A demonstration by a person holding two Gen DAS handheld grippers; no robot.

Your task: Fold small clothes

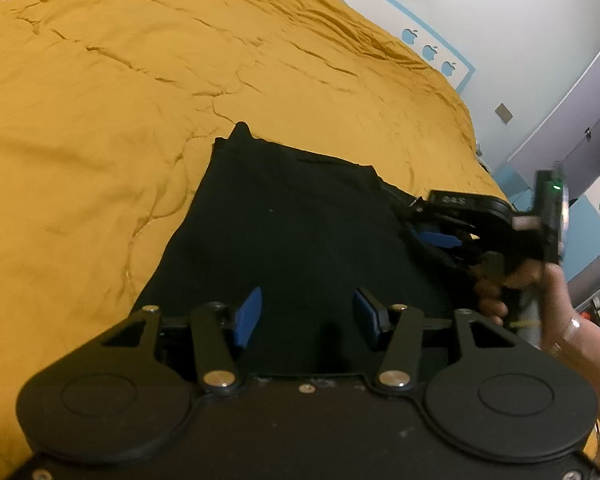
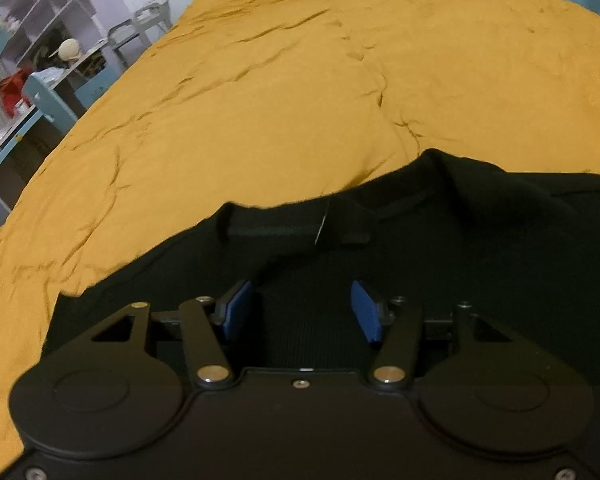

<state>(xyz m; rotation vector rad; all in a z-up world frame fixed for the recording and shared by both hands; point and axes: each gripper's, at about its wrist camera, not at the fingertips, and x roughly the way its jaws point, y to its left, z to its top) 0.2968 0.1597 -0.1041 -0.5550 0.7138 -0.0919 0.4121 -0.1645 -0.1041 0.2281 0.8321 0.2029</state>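
Observation:
A black garment (image 1: 292, 220) lies spread on a yellow duvet (image 1: 140, 80). My left gripper (image 1: 306, 312) hovers over its near part, blue pads wide apart, nothing pinched between them. At the garment's right edge a hand (image 1: 560, 312) holds my right gripper (image 1: 432, 236), which is blurred there. In the right wrist view the garment (image 2: 480, 240) shows a ribbed neck band and a folded flap. There my right gripper (image 2: 302, 312) stands open above the cloth, which lies flat beneath the jaws.
The yellow duvet (image 2: 300, 80) covers the whole bed, wrinkled, with bare room beyond the garment. A white wall with blue apple stickers (image 1: 430, 51) runs along the far side. Shelves and a cluttered desk (image 2: 40, 60) stand past the bed's left edge.

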